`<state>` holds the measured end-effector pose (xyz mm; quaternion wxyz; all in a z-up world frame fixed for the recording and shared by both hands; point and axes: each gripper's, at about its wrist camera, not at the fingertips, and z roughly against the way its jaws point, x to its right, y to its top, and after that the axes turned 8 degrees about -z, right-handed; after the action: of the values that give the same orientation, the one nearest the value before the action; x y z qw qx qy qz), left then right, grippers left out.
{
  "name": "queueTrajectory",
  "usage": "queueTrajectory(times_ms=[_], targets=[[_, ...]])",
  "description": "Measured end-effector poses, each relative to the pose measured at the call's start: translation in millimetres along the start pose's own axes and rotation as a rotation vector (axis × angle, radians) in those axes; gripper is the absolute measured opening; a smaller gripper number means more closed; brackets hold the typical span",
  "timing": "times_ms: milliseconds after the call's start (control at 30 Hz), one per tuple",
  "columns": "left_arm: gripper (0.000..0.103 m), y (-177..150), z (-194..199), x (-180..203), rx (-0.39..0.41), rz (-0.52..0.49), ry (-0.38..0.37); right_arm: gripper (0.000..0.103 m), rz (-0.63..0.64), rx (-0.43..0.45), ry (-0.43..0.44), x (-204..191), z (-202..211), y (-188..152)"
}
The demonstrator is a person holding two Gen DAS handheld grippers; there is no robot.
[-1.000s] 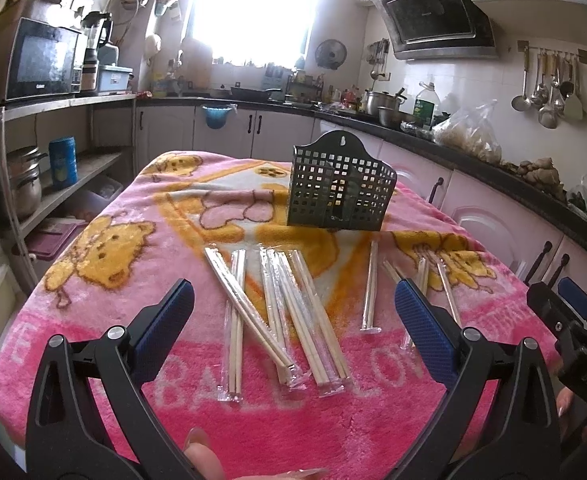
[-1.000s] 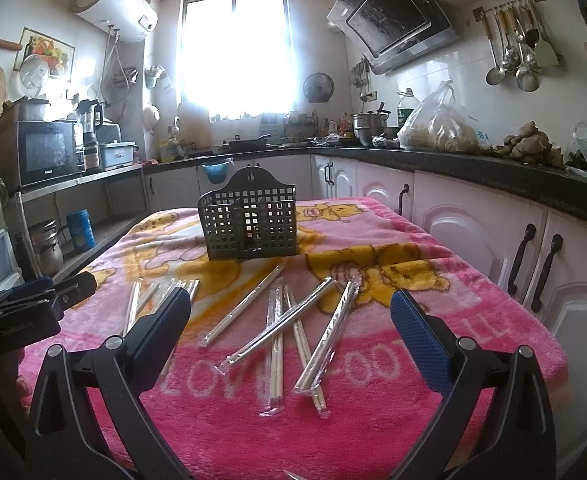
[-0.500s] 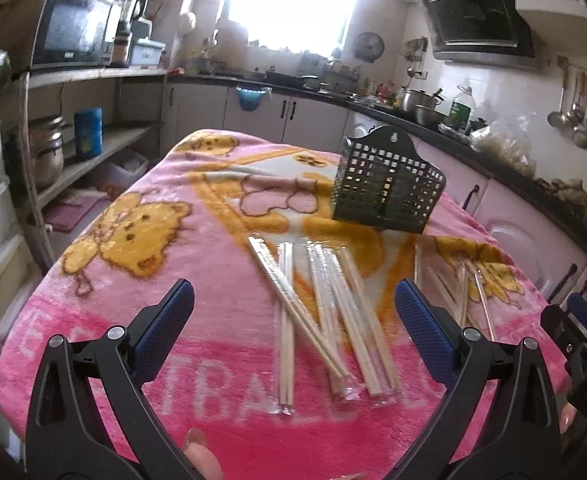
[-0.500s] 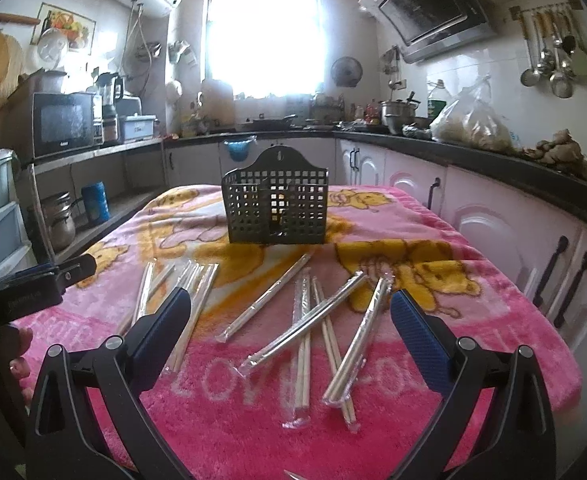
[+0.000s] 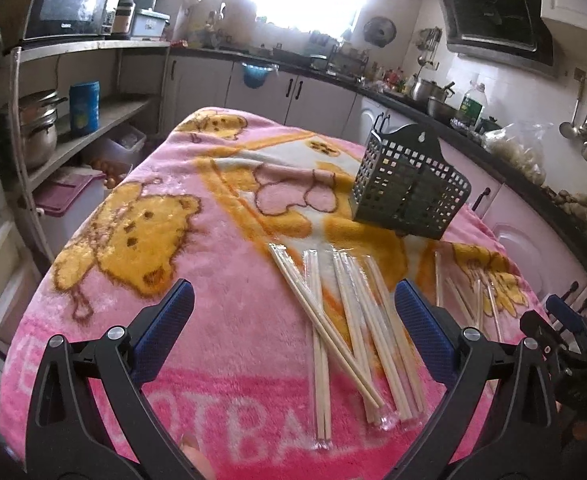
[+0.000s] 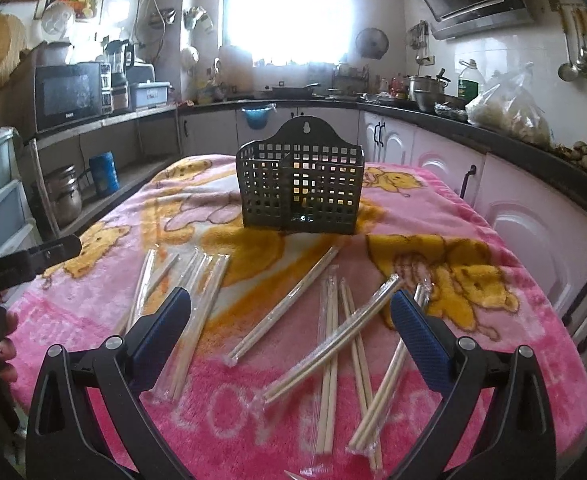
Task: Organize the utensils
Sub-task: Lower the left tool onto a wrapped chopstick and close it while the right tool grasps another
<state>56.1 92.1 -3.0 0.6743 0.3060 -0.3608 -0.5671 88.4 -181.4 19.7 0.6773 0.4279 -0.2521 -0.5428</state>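
While both tools hang above the pink blanket (image 5: 221, 320), the left gripper (image 5: 293, 308) has its jaws wide apart and holds nothing. The right gripper (image 6: 291, 312) is also spread wide and empty. Wrapped chopsticks (image 6: 329, 344) lie loose between and ahead of the right jaws, some crossing. The black holder (image 6: 299, 192) stands upright beyond them, further ahead of both jaws.

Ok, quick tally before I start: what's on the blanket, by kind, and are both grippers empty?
Wrapped chopstick pairs: 10 (they overlap, so roughly; 5 in each cluster)
Black basket: 1
Total: 11
The left gripper and the right gripper are both open and empty.
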Motion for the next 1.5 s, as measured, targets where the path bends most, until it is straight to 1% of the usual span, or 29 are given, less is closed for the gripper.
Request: queueTrajectory(times_ms=[100, 200, 300, 433, 500, 600, 667, 700, 733, 833, 900, 967, 1100, 1200, 1233, 1267, 1333, 1400, 1433, 1467, 1500], targets=[[0.092, 6.2, -13.1, -3.4, -0.031, 0.006, -0.003, 0.097, -0.004, -0.024, 0.001, 0.0, -12.1, 4.0], [0.092, 11.5, -24.4, -2.7, -0.055, -0.010, 0.016, 0.097, -0.012, -0.048, -0.003, 2.5, -24.0, 8.9], [0.091, 16.4, -35.6, -4.6, -0.084, -0.007, 0.024, 0.097, -0.018, -0.083, -0.024, 6.1, -38.3, 15.4], [0.083, 22.5, -52.3, -10.7, -0.125, 0.008, 0.021, 0.097, -0.036, -0.142, -0.046, 11.9, -62.9, 25.6], [0.081, 26.3, -63.4, -14.8, -0.160, 0.020, 0.010, 0.097, -0.042, -0.180, -0.057, 15.1, -77.3, 31.3], [0.070, 28.4, -80.5, -22.5, -0.226, 0.057, -0.025, 0.097, -0.048, -0.217, -0.060, 19.4, -95.5, 39.7], [0.067, 28.8, -91.5, -25.5, -0.260, 0.066, -0.042, 0.097, -0.047, -0.230, -0.058, 22.1, -105.5, 44.1], [0.063, 28.4, -96.5, -26.7, -0.276, 0.073, -0.052, 0.097, -0.047, -0.238, -0.062, 23.1, -110.4, 45.9], [0.059, 28.1, -102.2, -28.8, -0.298, 0.087, -0.068, 0.097, -0.048, -0.247, -0.062, 24.5, -116.7, 47.9], [0.052, 25.1, -119.8, -33.9, -0.374, 0.144, -0.123, 0.097, -0.058, -0.288, -0.068, 29.6, -135.6, 52.1], [0.052, 23.9, -128.4, -34.5, -0.401, 0.164, -0.141, 0.096, -0.073, -0.309, -0.065, 34.4, -145.0, 53.6], [0.052, 24.7, -132.0, -34.2, -0.407, 0.167, -0.138, 0.095, -0.092, -0.330, -0.077, 39.3, -154.5, 55.3], [0.051, 29.6, -139.3, -35.1, -0.429, 0.189, -0.151, 0.086, -0.132, -0.383, -0.063, 46.2, -173.0, 57.7], [0.044, 32.2, -146.1, -34.7, -0.455, 0.197, -0.155, 0.082, -0.143, -0.415, -0.061, 46.3, -185.8, 57.3], [0.041, 33.1, -148.0, -34.4, -0.461, 0.193, -0.154, 0.080, -0.148, -0.432, -0.063, 47.2, -191.6, 56.4], [0.038, 34.3, -149.5, -34.9, -0.469, 0.189, -0.149, 0.075, -0.159, -0.448, -0.062, 48.9, -196.5, 56.1], [0.027, 36.6, -152.5, -36.3, -0.483, 0.185, -0.143, 0.070, -0.185, -0.477, -0.057, 52.4, -205.2, 55.1], [0.019, 38.4, -155.0, -38.4, -0.495, 0.175, -0.139, 0.062, -0.200, -0.495, -0.057, 54.6, -210.8, 54.5], [0.016, 38.9, -156.1, -39.0, -0.500, 0.160, -0.138, 0.061, -0.202, -0.500, -0.062, 54.3, -212.6, 54.1], [0.013, 39.3, -156.7, -39.1, -0.503, 0.147, -0.134, 0.055, -0.201, -0.503, -0.074, 53.8, -214.9, 55.4], [0.011, 39.7, -156.6, -39.1, -0.506, 0.127, -0.130, 0.046, -0.198, -0.502, -0.085, 53.7, -214.8, 56.3]])
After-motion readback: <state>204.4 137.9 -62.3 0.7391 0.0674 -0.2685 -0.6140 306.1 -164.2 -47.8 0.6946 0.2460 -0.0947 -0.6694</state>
